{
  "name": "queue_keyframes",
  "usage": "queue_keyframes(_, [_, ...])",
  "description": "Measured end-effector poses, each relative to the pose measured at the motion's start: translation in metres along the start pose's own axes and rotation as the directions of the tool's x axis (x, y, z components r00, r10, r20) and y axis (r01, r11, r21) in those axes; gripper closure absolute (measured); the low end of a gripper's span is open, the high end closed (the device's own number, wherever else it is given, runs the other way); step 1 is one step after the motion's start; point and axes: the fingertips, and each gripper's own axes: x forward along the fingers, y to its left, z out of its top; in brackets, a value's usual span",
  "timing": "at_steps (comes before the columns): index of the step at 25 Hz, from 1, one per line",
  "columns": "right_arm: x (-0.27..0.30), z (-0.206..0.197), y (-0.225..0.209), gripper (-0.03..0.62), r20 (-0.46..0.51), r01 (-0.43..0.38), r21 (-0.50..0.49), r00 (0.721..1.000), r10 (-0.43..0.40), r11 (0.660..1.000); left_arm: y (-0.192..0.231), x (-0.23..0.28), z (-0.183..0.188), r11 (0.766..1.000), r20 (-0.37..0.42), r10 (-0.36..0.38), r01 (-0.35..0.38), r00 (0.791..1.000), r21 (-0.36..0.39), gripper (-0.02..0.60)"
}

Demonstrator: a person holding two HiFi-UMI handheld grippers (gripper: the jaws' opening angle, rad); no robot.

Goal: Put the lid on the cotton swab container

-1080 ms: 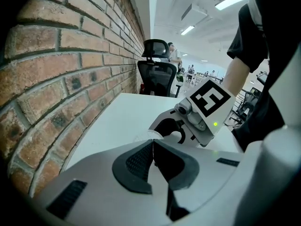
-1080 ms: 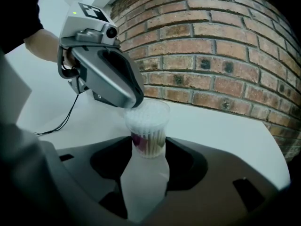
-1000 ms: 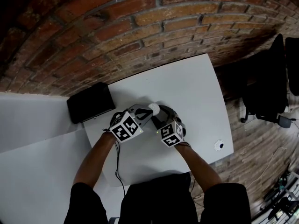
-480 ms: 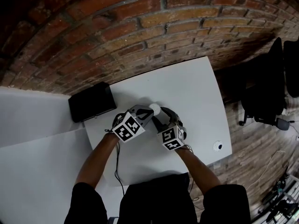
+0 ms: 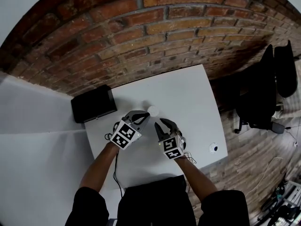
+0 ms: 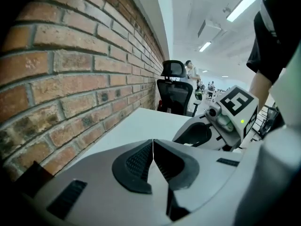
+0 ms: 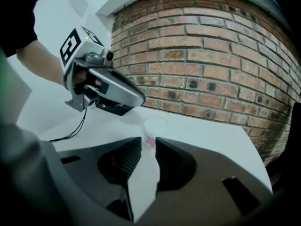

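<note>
Brick wall (image 5: 141, 36) along the far side. White table (image 5: 188, 93) against it, black chair (image 5: 263, 93) off its right end, black box (image 5: 93, 103) at the table's far-left corner.

Both grippers sit over the table's near-middle, tips pointing far and down.

Left gripper (image 5: 142, 117): fingers (image 6: 136, 161) fully closed, pad against pad, nothing in between.

Right gripper (image 5: 162, 123): jaws have just been closing and are now part open, with a narrow gap. Nothing sits between the pads (image 7: 127, 161); only bare table shows through the gap.

Container (image 5: 153, 110): small clear tub with a white top and something pink inside. It stands upright on the table, just far of both sets of tips. In the head view it is just right of the left tip and far-left of the right tips. In the right gripper view it lines up with the jaw gap but is past the fingertips, with no contact. The lid looks to be on, though I can't confirm it is seated.

Small white disc (image 5: 214, 148) near the table's near-right edge, well apart from everything else.
</note>
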Motion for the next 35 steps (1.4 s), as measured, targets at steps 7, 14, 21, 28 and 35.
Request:
queue_keyframes(7, [-0.053,-0.003,0.043,0.565,0.027,-0.002,0.002,1.0,0.002,1.0,-0.031,-0.047,0.005,0.996,0.092,0.091,-0.093,0.992,0.019,0.568])
queue_keyframes(14, [-0.094,0.005,0.05,0.566,0.055,0.036,0.043,0.998,-0.039,0.998,-0.057,-0.081,0.005,0.982,0.149,0.172,-0.158,0.974,-0.102,0.568])
queue_keyframes(21, [-0.124,0.022,0.063,0.566,0.121,0.011,-0.01,0.993,-0.01,1.0,-0.104,-0.106,0.0,0.949,0.184,0.293,-0.263,0.938,-0.172,0.567])
queue_keyframes(28, [-0.184,0.007,0.08,0.571,0.151,-0.034,-0.063,0.988,0.043,0.997,-0.154,-0.129,-0.002,0.919,0.187,0.385,-0.358,0.904,-0.163,0.568])
queue_keyframes(35, [-0.259,0.006,0.093,0.571,0.244,-0.038,-0.054,0.969,0.05,0.998,-0.21,-0.163,0.0,0.877,0.227,0.474,-0.434,0.851,-0.207,0.568])
